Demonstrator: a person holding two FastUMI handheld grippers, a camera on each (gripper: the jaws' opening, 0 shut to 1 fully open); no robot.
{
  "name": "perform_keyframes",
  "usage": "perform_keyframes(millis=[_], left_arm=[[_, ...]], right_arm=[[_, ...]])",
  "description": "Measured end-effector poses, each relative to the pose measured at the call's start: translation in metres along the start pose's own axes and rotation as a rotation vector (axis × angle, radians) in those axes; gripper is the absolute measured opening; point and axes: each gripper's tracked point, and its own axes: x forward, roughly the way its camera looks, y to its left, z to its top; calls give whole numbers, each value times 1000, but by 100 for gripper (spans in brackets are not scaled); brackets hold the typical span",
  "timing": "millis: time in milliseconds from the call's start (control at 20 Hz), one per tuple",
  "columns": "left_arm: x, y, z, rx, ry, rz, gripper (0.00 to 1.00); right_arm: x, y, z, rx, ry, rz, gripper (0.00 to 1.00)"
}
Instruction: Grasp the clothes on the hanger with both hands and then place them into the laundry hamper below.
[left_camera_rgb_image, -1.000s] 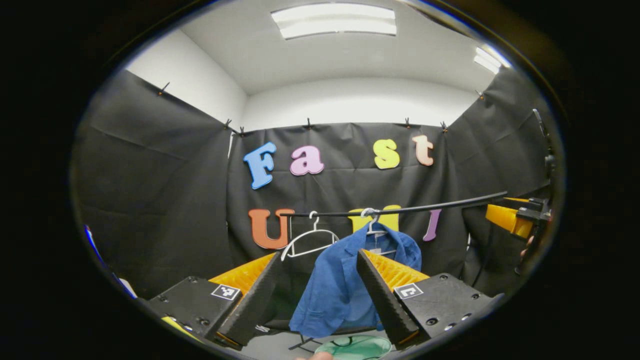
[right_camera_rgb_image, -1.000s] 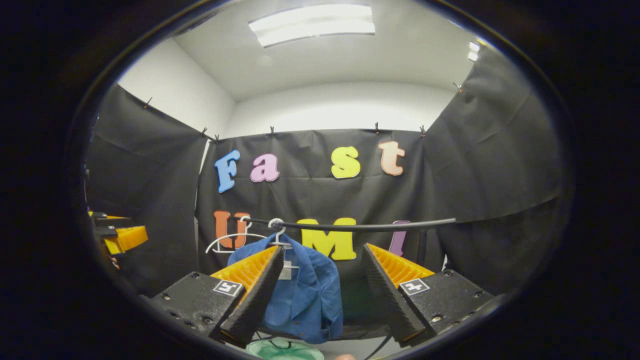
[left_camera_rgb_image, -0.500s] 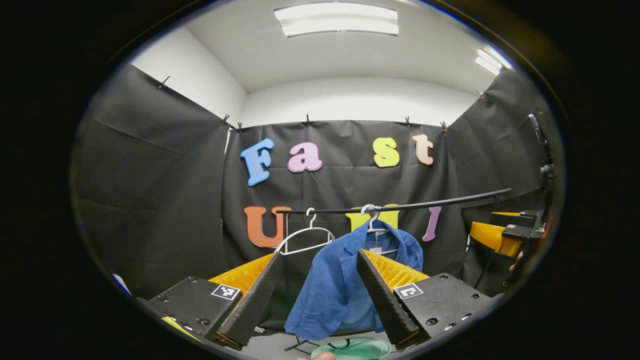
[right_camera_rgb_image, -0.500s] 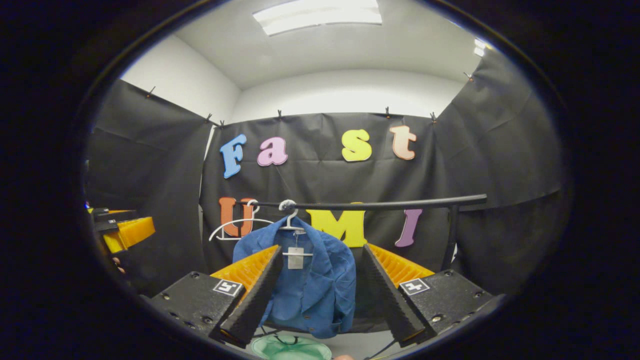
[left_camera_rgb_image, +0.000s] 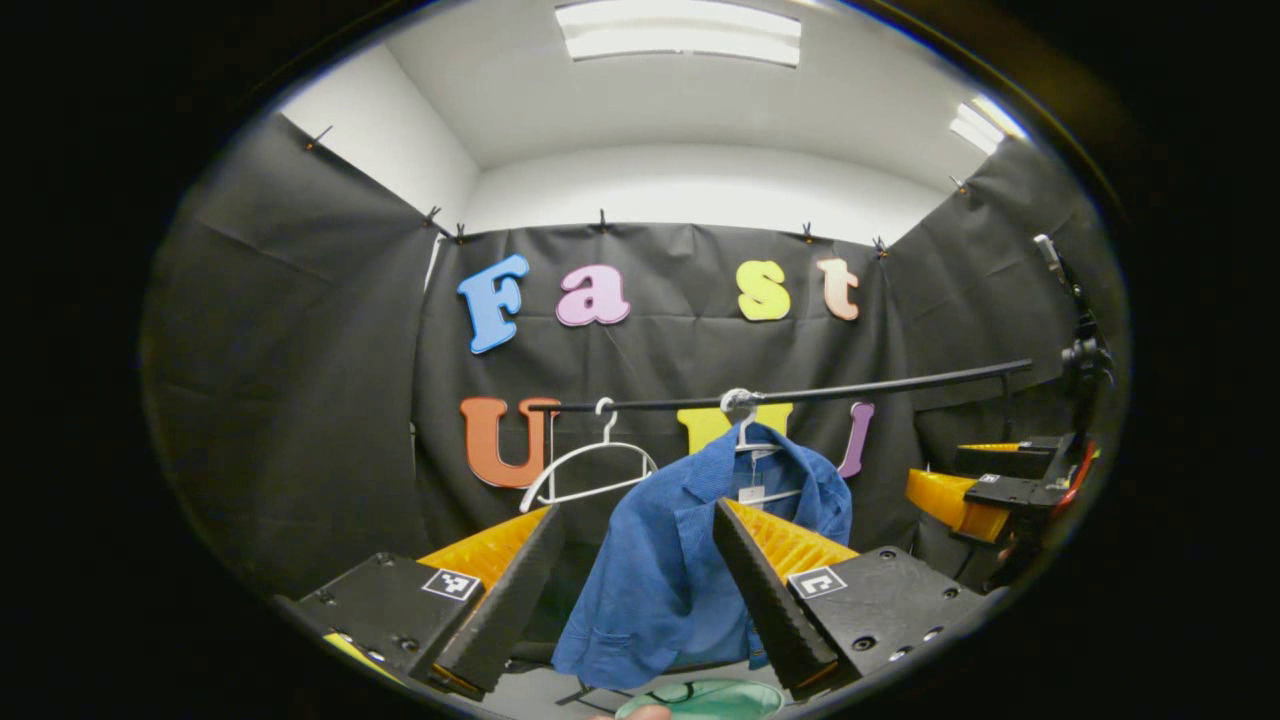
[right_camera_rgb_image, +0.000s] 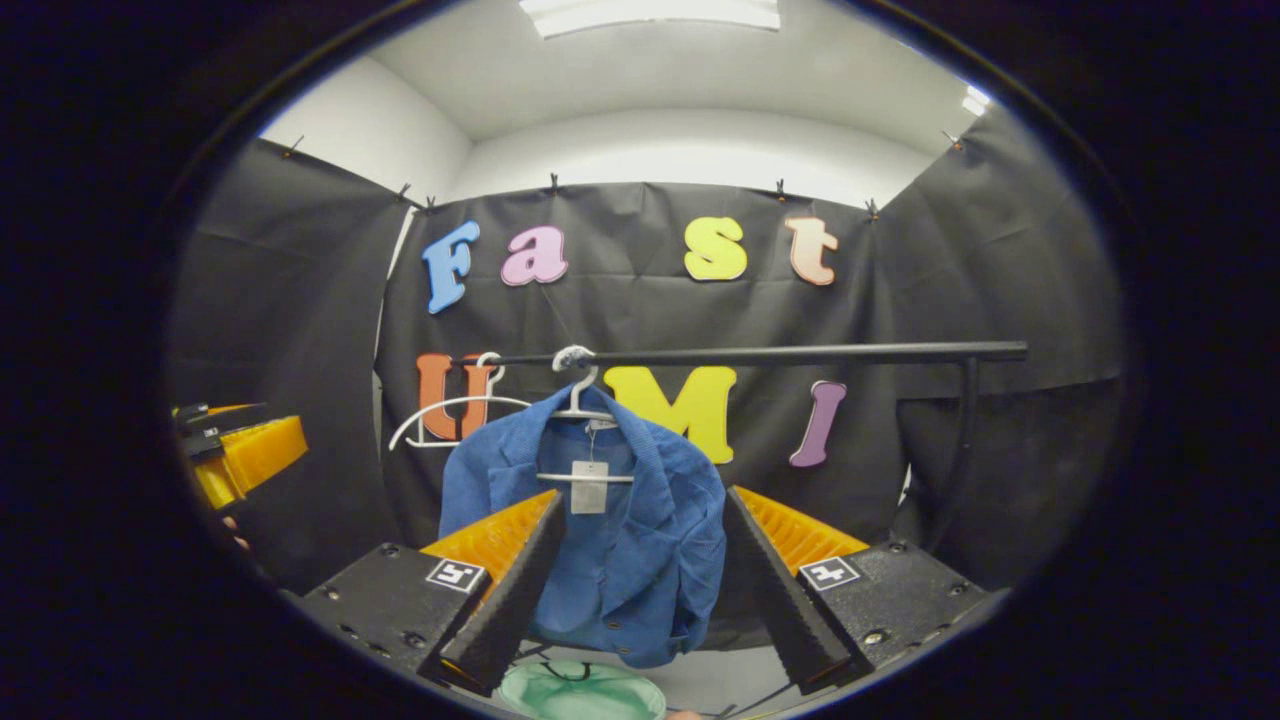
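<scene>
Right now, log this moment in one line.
phase: approach | blue jacket: on hanger | both jaws open, not touching | hamper: below

jacket (right_camera_rgb_image: 610, 540): you see a blue, textured, collared garment, front open, a pale tag at the neck; in the left gripper view (left_camera_rgb_image: 665, 570) its near side faces you.
jacket state: it hangs on a white hanger (right_camera_rgb_image: 580, 405), untouched, its hem free above the hamper.
hanger: its hook sits on the black rail (right_camera_rgb_image: 760, 353), near the rail's left end; the crossbar shows inside the open collar.
hamper (right_camera_rgb_image: 580, 692): you see a pale green round rim with a dark cord across it, low in the view, right under the jacket's hem; in the left gripper view (left_camera_rgb_image: 715, 697) too.
</scene>
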Motion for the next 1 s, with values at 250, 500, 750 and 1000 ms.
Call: perform_keyframes(millis=[250,500,750,1000], left_arm=[[37,-12,-30,-21,53,-49,96],[69,-20,-56,-27,126,-56,96],[105,-39,-80,-18,172,-50,96],[143,-53,-105,-19,221,-15,96]], right_arm=[[33,1,-21,-8,57,-53,99],[63,-5,-36,4,103,-64,99],[107,-12,-49,9,147,-37,99],[159,-26,-70,27,194,-10,99]])
